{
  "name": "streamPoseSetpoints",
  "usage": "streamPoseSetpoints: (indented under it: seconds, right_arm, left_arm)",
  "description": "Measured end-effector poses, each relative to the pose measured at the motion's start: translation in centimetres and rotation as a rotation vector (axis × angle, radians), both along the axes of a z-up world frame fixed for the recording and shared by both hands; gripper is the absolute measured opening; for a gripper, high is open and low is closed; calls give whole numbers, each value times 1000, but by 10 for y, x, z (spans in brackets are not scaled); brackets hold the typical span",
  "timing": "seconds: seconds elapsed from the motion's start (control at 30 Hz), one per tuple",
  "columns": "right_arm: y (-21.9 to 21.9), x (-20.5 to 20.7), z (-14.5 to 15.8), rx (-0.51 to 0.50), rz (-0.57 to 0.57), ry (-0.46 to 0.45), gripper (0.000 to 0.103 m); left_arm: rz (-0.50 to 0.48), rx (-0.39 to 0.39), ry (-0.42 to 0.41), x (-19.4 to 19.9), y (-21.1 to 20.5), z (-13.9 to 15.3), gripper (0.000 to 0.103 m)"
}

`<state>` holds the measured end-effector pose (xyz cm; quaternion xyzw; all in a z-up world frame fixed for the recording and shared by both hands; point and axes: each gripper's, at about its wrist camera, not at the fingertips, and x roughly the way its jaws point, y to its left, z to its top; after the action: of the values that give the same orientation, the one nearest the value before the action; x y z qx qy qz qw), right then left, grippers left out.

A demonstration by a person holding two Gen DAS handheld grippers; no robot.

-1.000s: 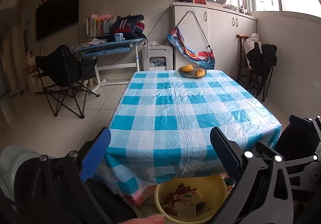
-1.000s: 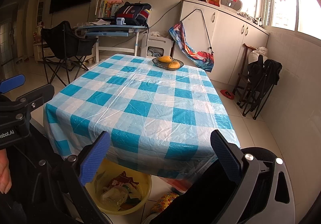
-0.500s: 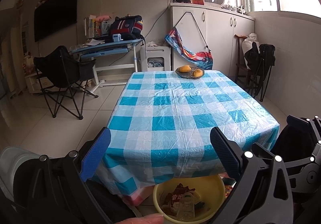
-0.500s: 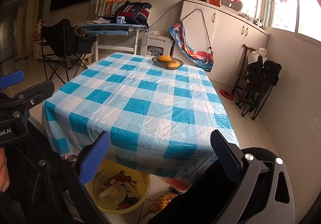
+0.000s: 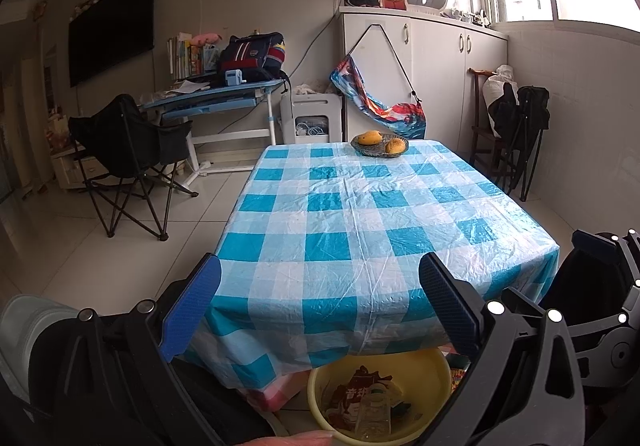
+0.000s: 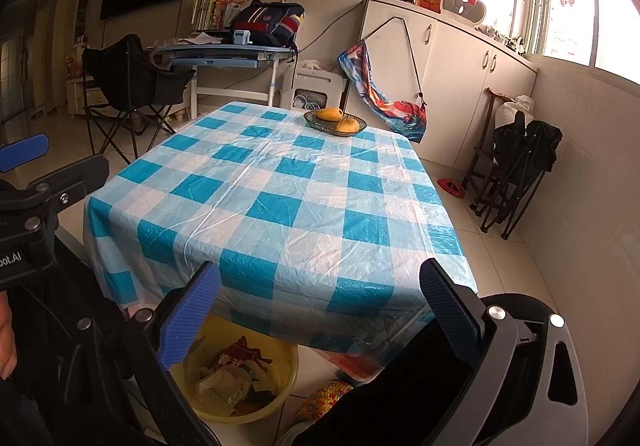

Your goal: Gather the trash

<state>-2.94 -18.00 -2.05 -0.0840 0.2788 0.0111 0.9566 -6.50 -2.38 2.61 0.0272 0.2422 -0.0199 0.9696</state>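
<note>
Right wrist view, left edge: left gripper [image 6: 24,150] shows "bot.AI"; both grippers' fingers apart, right gripper [image 6: 320,322] above yellow plastic basin [image 6: 280,398] of red printed wrappers [image 6: 240,356].

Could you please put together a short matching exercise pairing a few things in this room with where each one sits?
Things:
1. Round yellow plastic basin of trash
2. Dark woven dish of orange-yellow fruit
3. Navy and red backpack
4. Black folding camp chair

Places:
A. On the light blue desk
B. On the floor tiles, left of the table
C. On the floor under the table's near edge
D. At the far end of the blue and white checked tablecloth

Pairs: 1-C, 2-D, 3-A, 4-B
</note>
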Motion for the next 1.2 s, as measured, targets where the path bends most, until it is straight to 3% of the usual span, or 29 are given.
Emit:
streamPoseSetpoints:
  seconds: [1.2]
  right_arm:
    - [2,1,1,-6,1,3,95]
  left_arm:
    - [-1,1,0,0,0,0,96]
